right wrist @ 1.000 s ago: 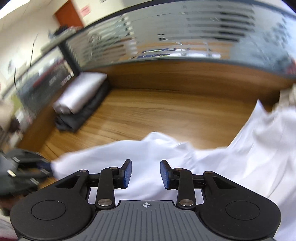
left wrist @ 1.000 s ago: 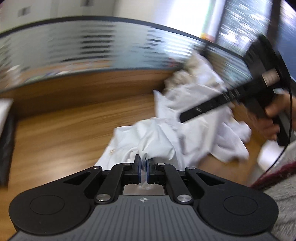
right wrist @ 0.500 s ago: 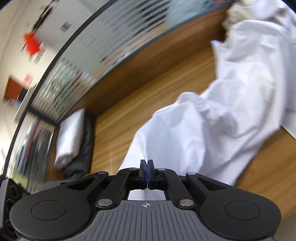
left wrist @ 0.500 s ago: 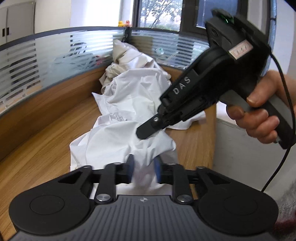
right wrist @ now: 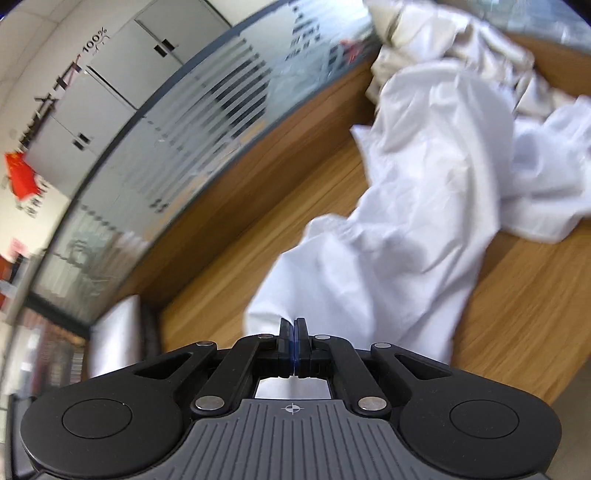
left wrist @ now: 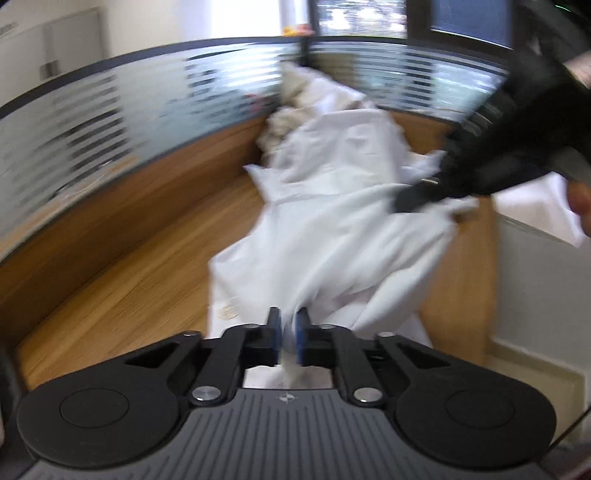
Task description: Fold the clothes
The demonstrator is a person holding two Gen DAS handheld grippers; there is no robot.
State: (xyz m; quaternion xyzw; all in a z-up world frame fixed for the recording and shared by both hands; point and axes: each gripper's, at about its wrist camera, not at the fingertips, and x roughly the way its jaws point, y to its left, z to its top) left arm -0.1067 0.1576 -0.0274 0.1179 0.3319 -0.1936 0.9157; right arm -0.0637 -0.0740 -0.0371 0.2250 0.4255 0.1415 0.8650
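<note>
Compared with half a second earlier, the left gripper (left wrist: 287, 328) has just been closing: its blue pads, then spread either side of the white garment (left wrist: 332, 236), now pinch a bunched fold of that cloth, with a narrow strip of fabric showing between them. The right gripper (right wrist: 294, 341), open over the cloth one second ago, was already closed half a second ago and remains so, pads pressed flat together at the garment's near edge (right wrist: 388, 266); white cloth shows behind them, so the grip appears to be on the fabric, though the layer between the pads is too thin to see. In the left wrist view the right gripper (left wrist: 417, 197) has shifted to the upper right, its tip resting on the cloth, held by a hand (left wrist: 580, 206). The white garment lies crumpled in a long band across the wooden desk (left wrist: 140, 288), running back to a heap of cream cloth (right wrist: 443, 40) in the corner. A folded stack, pale over dark (right wrist: 118, 339), lies at the desk's far left end. A frosted striped glass partition (right wrist: 207, 133) bounds the desk; grey cabinets (right wrist: 122, 77) and a window (left wrist: 369, 18) lie beyond.
</note>
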